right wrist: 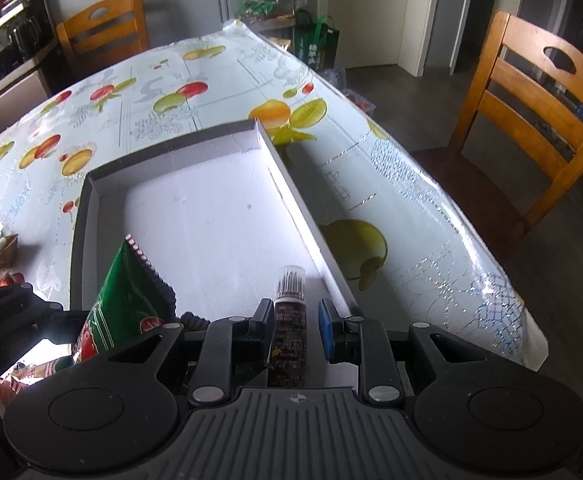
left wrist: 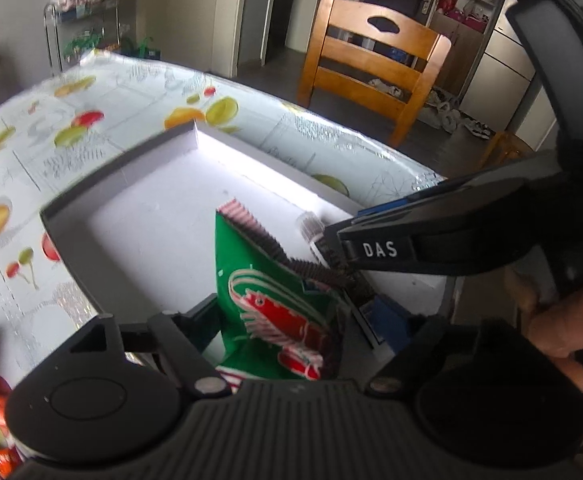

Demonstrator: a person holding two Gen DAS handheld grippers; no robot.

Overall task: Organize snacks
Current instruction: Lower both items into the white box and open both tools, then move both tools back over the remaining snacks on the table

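Placing step: left gripper (left wrist: 279, 320) pinches green snack bag (left wrist: 275, 304) over white tray (right wrist: 195, 208); right gripper (right wrist: 296, 322) fingers spread around brown snack tube (right wrist: 289, 336), not touching. Next: lower, release.

One tray (right wrist: 91, 200), one green bag (right wrist: 119, 292), one tube (right wrist: 289, 332).

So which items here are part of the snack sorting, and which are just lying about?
In the job:
green crimped-edge snack bag
slim dark snack packet
shallow grey cardboard tray
left gripper
right gripper

Lying about:
wooden slatted chair
small brown wrapped packet
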